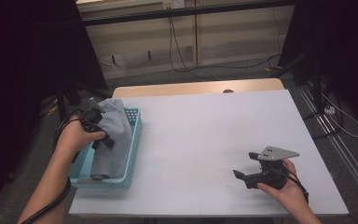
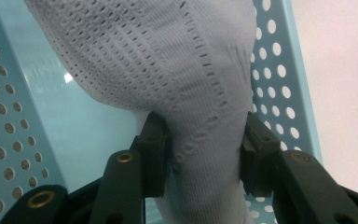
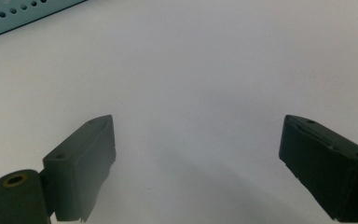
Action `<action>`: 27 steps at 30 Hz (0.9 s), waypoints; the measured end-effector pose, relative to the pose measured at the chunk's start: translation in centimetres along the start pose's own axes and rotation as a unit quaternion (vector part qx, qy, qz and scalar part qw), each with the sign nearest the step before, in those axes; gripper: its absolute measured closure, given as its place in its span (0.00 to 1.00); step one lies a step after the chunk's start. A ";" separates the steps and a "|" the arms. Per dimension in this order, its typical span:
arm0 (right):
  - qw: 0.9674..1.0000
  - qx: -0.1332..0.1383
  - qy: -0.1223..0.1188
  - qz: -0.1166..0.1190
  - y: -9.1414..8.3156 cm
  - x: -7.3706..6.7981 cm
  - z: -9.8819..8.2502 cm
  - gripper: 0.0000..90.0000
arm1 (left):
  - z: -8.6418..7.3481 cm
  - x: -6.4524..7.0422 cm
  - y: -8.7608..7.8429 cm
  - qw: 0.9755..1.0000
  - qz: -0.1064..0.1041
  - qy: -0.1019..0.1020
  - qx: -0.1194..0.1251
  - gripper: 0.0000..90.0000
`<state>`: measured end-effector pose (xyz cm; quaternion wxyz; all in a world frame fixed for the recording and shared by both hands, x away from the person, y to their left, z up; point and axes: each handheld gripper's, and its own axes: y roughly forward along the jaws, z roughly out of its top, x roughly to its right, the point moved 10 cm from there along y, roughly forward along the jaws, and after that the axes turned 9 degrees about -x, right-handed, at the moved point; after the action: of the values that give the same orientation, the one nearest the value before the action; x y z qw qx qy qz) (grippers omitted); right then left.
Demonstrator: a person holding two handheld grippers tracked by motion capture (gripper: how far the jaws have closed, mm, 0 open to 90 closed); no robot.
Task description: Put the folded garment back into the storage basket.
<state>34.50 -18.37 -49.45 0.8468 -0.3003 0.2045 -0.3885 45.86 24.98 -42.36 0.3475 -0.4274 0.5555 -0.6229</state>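
Grey knit cloth (image 2: 168, 70) hangs over the turquoise basket (image 1: 136, 122) at the desk's left edge; left tongs (image 2: 205, 154) seemingly barely pinching it, it may slip; right tongs (image 3: 196, 163) spread.

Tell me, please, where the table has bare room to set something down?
Free: the white table between the blue basket and the right gripper, and its far half. Crowded: the basket, with grey cloth and left gripper.

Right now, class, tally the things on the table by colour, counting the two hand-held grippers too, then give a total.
Turquoise: 1, the perforated basket
Grey: 1, the knit cloth lying in the basket
Black: 2, the left gripper and the right gripper
Total: 4
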 end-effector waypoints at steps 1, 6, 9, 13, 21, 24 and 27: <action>1.000 0.000 0.000 0.000 0.0 0.0 0.0 0.11 | 0.0 -0.1 0.0 1.000 0.002 0.004 -0.002 0.67; 1.000 -0.001 0.000 0.000 0.0 0.0 0.0 0.11 | -0.1 -0.2 0.0 1.000 0.001 0.000 0.001 0.66; 1.000 0.000 0.000 -0.001 0.0 0.0 0.0 0.11 | -0.1 -0.4 0.1 1.000 0.001 -0.006 0.002 0.64; 1.000 0.000 0.001 -0.001 0.0 0.1 0.0 0.11 | -0.2 -0.8 0.2 1.000 0.003 -0.013 0.002 0.61; 1.000 -0.001 0.000 -0.002 0.1 0.0 0.0 0.11 | -0.3 -2.1 -0.4 0.999 0.016 -0.020 0.019 0.50; 1.000 0.000 0.001 -0.002 0.1 0.1 0.0 0.11 | -0.1 -2.5 -0.9 0.999 0.026 -0.023 0.034 0.45; 1.000 0.000 0.001 -0.003 0.1 0.0 0.0 0.11 | 0.1 -2.4 -1.2 0.998 0.023 -0.024 0.044 0.44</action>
<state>34.54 -18.34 -49.48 0.8454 -0.3008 0.2048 -0.3909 46.95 27.34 -41.48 0.3939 -0.4134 0.5285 -0.6282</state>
